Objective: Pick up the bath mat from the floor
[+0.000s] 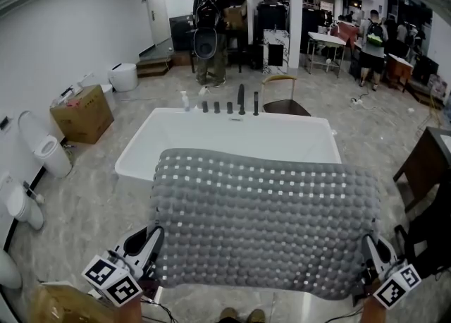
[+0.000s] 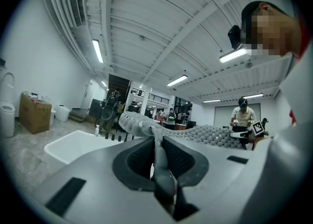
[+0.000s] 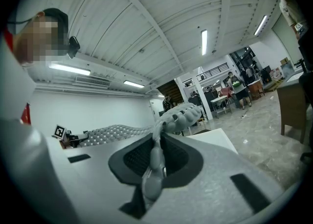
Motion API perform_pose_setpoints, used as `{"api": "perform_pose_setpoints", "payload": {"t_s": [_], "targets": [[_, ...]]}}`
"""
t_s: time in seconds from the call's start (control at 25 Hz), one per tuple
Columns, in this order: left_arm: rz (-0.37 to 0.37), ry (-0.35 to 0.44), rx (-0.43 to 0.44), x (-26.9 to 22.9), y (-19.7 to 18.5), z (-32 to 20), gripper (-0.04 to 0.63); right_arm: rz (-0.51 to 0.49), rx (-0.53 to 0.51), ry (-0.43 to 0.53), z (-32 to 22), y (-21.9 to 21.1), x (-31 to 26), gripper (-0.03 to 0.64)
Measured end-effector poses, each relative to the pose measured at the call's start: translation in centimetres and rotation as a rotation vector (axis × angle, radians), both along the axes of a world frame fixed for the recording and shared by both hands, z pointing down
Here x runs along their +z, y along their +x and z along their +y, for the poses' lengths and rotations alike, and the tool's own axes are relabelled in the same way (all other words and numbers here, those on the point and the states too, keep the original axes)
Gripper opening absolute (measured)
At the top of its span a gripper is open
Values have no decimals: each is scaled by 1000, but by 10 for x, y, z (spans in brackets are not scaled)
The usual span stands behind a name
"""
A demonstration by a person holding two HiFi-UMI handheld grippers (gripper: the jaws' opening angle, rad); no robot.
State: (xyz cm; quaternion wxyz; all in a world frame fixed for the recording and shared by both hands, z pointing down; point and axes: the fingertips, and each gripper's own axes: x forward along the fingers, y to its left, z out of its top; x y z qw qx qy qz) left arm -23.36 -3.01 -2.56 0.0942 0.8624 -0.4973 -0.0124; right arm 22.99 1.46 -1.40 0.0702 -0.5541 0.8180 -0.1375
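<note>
Pinched at its two near corners, clear of the floor: grey bobbled rubber bath mat (image 1: 264,219), clamped by left gripper (image 1: 149,244) and right gripper (image 1: 369,250). Spread flat between them. Far edge overlapping white rectangular bathtub (image 1: 211,128); open pale stone floor (image 1: 91,194) on both sides.

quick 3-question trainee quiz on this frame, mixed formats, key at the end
1. True or false: the mat is rolled up.
2. What do the left hand-held gripper and the right hand-held gripper each clamp? A) a mat edge B) a towel C) nothing
3. Fill in: the white fixture beyond the mat is a ____.

Key
1. False: it is held spread out between the two.
2. A
3. tub
</note>
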Motion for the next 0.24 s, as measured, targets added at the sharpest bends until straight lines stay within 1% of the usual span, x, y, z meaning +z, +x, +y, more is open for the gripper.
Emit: {"api": "perform_pose_setpoints", "payload": {"t_s": [0.24], "targets": [[0,-11,1,5,-2,5,52,7,5,-16,5,2,5,41]]}}
